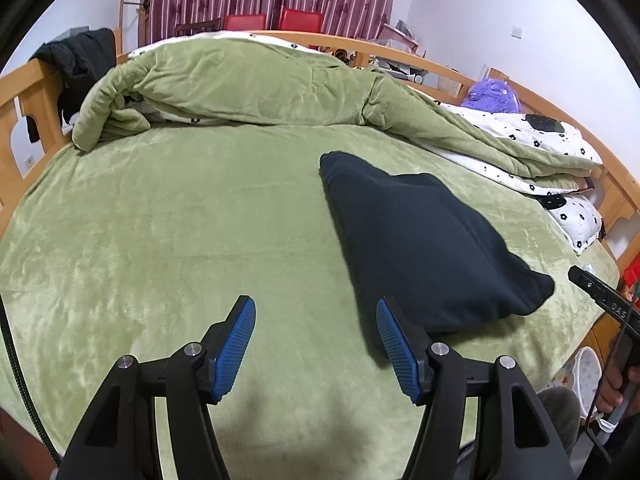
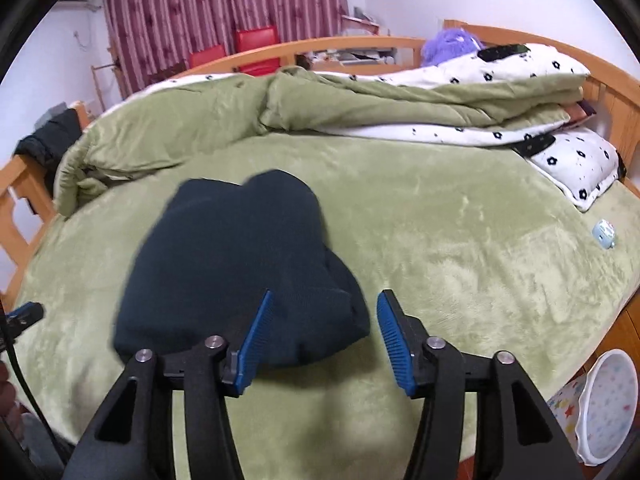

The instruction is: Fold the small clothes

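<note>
A dark navy garment (image 1: pixel 420 248) lies folded into a thick wedge on the green bed cover (image 1: pixel 160 240). My left gripper (image 1: pixel 316 308) hovers open over bare cover to the left of the garment's near edge, with nothing between its blue pads (image 1: pixel 236 344). In the right wrist view the same garment (image 2: pixel 240 256) sits just ahead. My right gripper (image 2: pixel 326 298) is open above the garment's near right corner, and its pads (image 2: pixel 394 340) do not press the cloth. A finger of the right gripper (image 1: pixel 596 288) pokes in at the left view's right edge, held by a hand (image 1: pixel 612 388).
A bunched green quilt (image 1: pixel 248 84) fills the far side of the bed. A flower-print pillow (image 2: pixel 576 164) and purple plush toy (image 2: pixel 448 46) lie at the right. A small blue-white object (image 2: pixel 604 234) rests on the cover. A wooden bed rail (image 1: pixel 28 104) surrounds; a patterned basin (image 2: pixel 608 400) stands on the floor.
</note>
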